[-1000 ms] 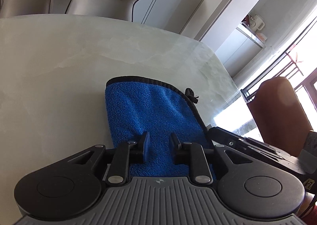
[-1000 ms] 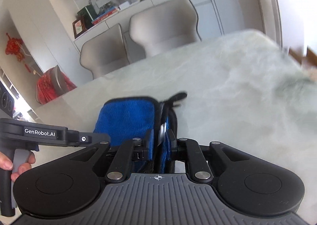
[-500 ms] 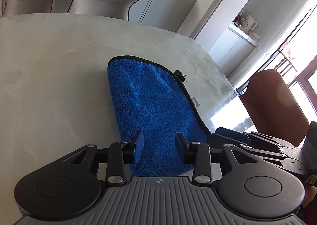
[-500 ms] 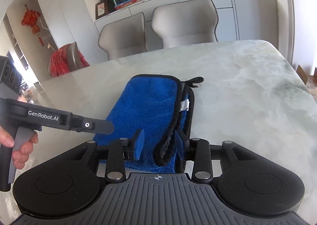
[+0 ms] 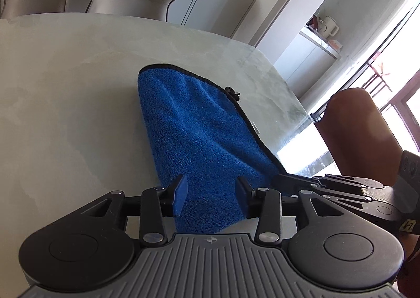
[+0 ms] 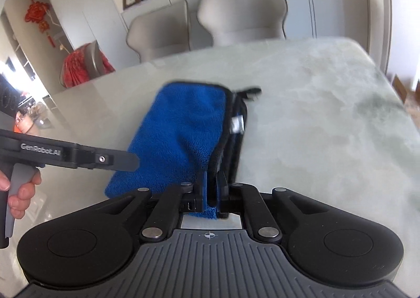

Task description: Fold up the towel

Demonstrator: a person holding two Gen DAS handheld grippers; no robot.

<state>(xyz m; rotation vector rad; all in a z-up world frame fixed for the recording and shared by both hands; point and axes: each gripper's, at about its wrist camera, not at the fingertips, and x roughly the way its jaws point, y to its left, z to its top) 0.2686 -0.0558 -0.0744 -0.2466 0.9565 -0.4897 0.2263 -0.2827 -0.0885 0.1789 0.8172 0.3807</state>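
Right wrist view shows my right gripper (image 6: 211, 187) pinched together on the near right corner of the towel (image 6: 183, 130), right where the black-trimmed edges stack up, and that grip is where I see the trouble. I judge that only some of the layers may be caught between the pads; if I lift or swing from here, the lower layers could slide out and the fold would open along that hemmed side. The small white label (image 6: 237, 124) and the hanging loop (image 6: 250, 92) sit on the same edge, and a pull at an angle could drag the whole bundle across the smooth worktop (image 6: 328, 114) instead of turning it over (the stone looks slippery, though I can only guess that from its sheen).

The towel itself lies already folded into a long narrow shape, running away from me toward the chairs (image 6: 241, 14), its near end at both grippers.

My left gripper (image 5: 211, 194) stands apart, its blue pads either side of the near end of the towel (image 5: 199, 135) without clamping it. I cannot tell whether they touch the cloth. So one side is held and the other is free, which could let the near edge twist when the right side moves.

Both grippers point forward and slightly down along the worktop, low and side by side, with my left hand (image 6: 18, 190) wrapped around its handle at the picture's edge
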